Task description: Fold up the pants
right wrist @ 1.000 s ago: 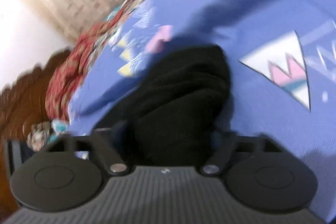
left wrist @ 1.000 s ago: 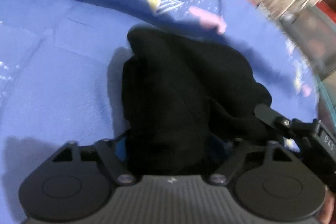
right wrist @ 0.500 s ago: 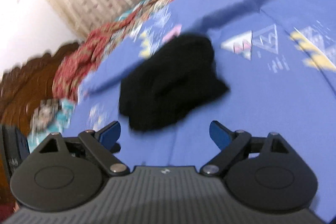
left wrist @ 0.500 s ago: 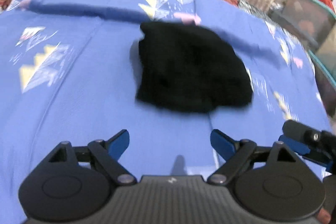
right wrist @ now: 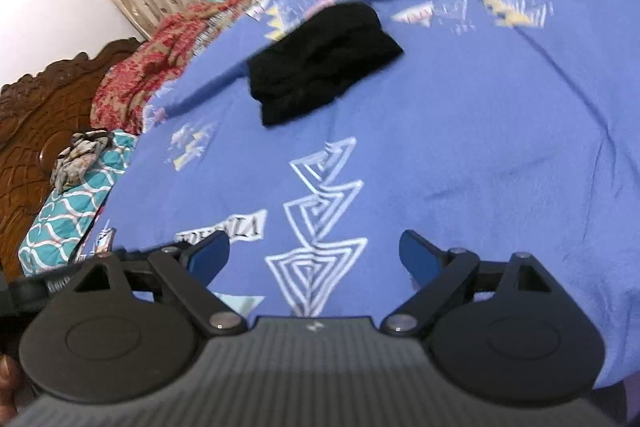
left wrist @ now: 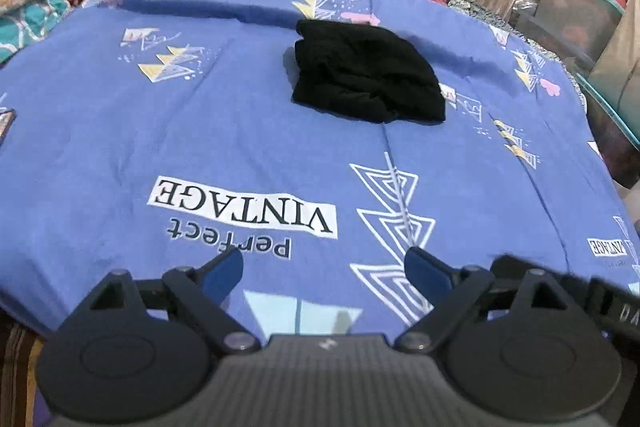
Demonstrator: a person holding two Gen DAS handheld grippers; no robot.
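Both hand-held grippers pulled back from pants since a second ago | left hand-held gripper [left wrist: 323,269] spread, empty | right hand-held gripper [right wrist: 314,255] spread, empty | pants [left wrist: 366,73] folded on bed [left wrist: 120,131], well apart

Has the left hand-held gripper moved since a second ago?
Yes. The left hand-held gripper has pulled back from the black pants, now open over the Perfect Vintage print.

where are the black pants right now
The black pants lie folded on the blue bedsheet, upper centre in the left wrist view, beyond the Perfect VINTAGE print. Neither tool touches them.
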